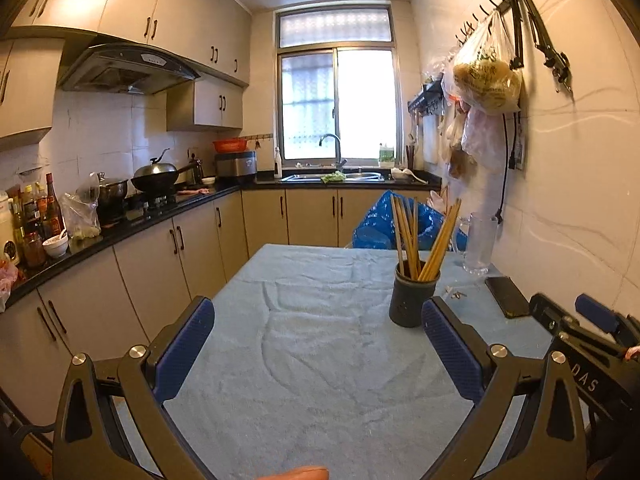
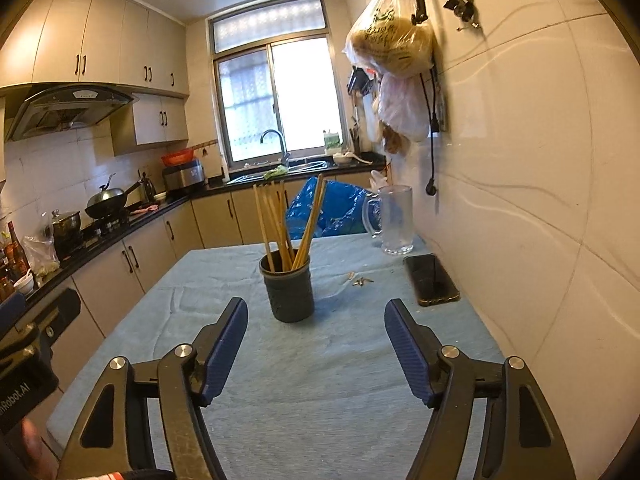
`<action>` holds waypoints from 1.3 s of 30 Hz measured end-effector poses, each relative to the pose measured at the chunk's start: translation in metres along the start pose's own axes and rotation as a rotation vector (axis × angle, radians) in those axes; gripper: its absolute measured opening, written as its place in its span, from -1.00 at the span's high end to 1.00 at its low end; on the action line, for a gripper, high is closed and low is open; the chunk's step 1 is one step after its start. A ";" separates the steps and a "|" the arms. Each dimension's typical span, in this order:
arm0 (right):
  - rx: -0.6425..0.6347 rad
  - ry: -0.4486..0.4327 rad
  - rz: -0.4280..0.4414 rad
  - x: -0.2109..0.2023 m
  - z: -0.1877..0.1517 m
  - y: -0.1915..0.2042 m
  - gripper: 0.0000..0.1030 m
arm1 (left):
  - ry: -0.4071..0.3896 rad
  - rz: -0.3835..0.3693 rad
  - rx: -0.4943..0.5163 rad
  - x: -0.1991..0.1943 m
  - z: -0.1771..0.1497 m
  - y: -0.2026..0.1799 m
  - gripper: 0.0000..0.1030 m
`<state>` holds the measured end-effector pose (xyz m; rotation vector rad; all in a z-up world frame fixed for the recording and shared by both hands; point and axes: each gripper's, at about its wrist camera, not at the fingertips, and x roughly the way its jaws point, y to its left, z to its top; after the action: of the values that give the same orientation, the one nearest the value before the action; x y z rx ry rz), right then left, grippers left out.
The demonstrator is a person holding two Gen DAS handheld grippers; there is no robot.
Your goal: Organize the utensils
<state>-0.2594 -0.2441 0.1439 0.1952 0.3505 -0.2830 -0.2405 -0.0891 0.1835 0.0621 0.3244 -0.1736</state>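
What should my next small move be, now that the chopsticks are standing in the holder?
Probably ease both grippers back. The chopsticks all stand in the dark holder, the cloth-covered table shows none loose, and the left gripper and right gripper are open and empty.

In the right wrist view a holder [image 2: 289,292] stands on the desk [image 2: 340,360] at frame centre, with chopsticks [image 2: 286,224] upright in it. Right of it lie small bits [image 2: 360,280], then a phone [image 2: 431,279] by the wall. A glass mug [image 2: 394,220] stands behind the phone, a bag [image 2: 332,210] behind the holder. The counter [image 2: 120,232] runs along the left, the sink [image 2: 280,168] at the back.
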 end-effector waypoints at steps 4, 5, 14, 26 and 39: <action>0.005 -0.008 -0.008 -0.005 -0.001 -0.003 -0.49 | 0.025 -0.011 0.023 0.000 -0.004 -0.007 -1.00; 0.009 -0.007 -0.010 -0.006 -0.002 -0.004 -0.50 | 0.032 -0.012 0.026 -0.001 -0.005 -0.008 -1.00; 0.030 0.010 -0.026 -0.003 -0.007 -0.007 -0.54 | 0.094 -0.035 0.029 0.005 -0.013 -0.011 -1.00; -0.005 0.047 -0.059 0.012 -0.012 -0.006 -0.57 | 0.211 -0.083 0.020 0.032 -0.024 -0.017 -1.00; -0.048 0.096 -0.090 0.039 -0.015 -0.005 -0.60 | 0.294 -0.104 0.012 0.062 -0.029 -0.022 -1.00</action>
<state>-0.2306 -0.2547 0.1153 0.1465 0.4619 -0.3542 -0.1956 -0.1184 0.1355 0.0827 0.6204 -0.2704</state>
